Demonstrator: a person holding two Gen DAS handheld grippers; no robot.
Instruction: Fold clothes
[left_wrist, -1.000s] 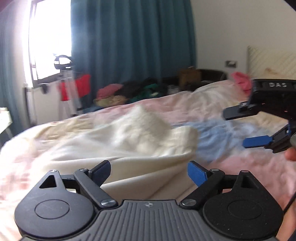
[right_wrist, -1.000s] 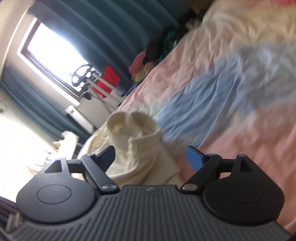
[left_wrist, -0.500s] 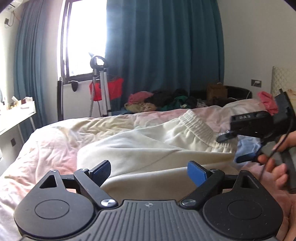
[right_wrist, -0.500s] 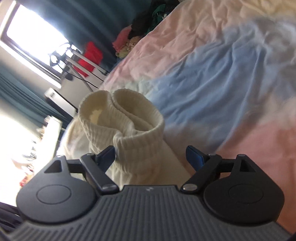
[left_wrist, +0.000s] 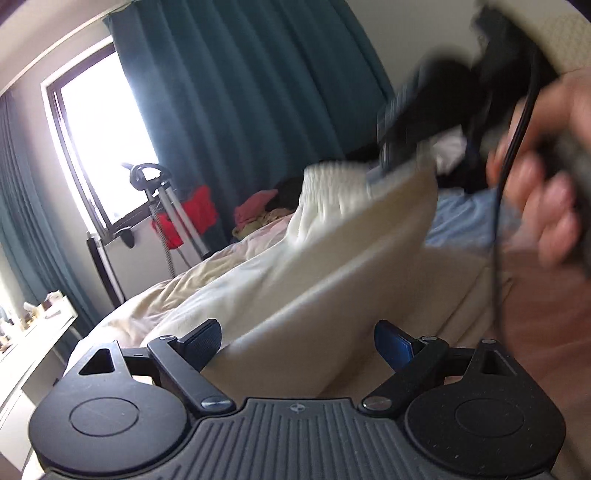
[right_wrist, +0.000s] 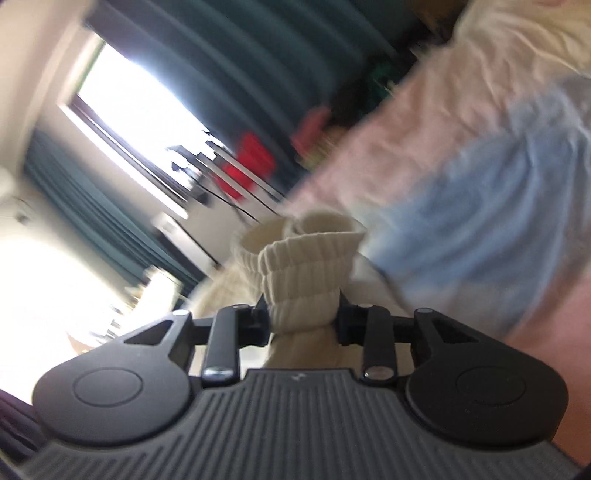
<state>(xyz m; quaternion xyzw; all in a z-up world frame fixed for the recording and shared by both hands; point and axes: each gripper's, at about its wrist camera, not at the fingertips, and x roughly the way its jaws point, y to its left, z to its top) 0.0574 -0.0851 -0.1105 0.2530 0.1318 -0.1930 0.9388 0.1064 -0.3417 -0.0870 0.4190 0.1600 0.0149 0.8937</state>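
The folding is at an early stage, as far as these views show: the cream garment (left_wrist: 295, 280) lies spread and rumpled across the middle of the left wrist view, on the pastel bedcover (right_wrist: 480, 206), with no finished fold to be seen. The right gripper (right_wrist: 301, 319) has just been closing, and in the lower centre of its own view its jaws now pinch the ribbed cuff (right_wrist: 306, 273) of that garment, the knit bunched tight between them. In the left wrist view the same gripper shows blurred at the upper right, with the cloth rising toward it in a taut slope from the lower centre. The left gripper (left_wrist: 297, 339) stands released, its jaws wide apart at the lower centre; cream fabric lies between them, but the pads do not press on it. What is left looks like nearly all of the job: a second hold, smoothing the cloth flat, then folding it over.
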